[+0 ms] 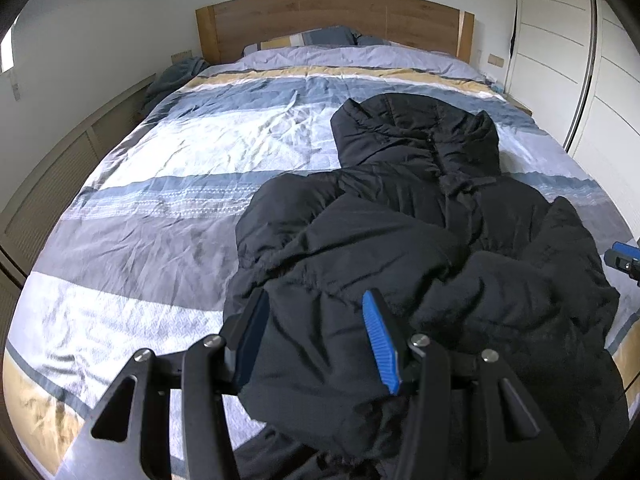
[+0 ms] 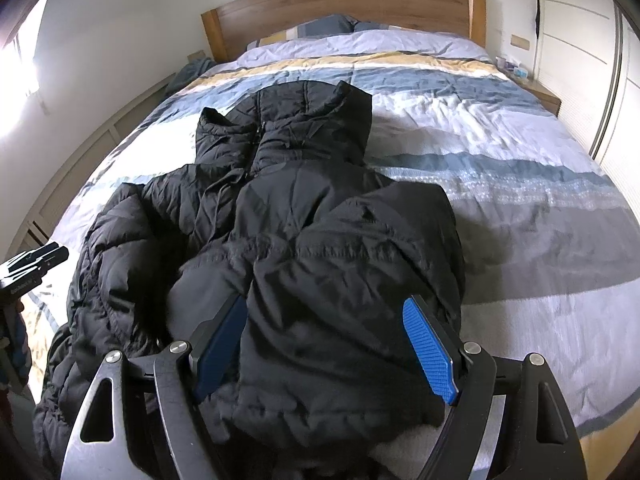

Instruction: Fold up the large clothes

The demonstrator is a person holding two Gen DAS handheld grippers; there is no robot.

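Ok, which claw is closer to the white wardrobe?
Right. The right claw is over the black jacket on its wardrobe side; the left claw is over the jacket's other side, farther from the wardrobe.

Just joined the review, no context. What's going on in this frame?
A person with a handheld gripper in each hand is folding a black puffer jacket laid on a striped duvet, hood toward the wooden headboard. Both the left gripper and the right gripper have their jaws spread wide over the jacket's near end, with bunched fabric lying between them, not pinched. The jacket's sides look partly folded inward, but it is rumpled and far from a tidy fold.
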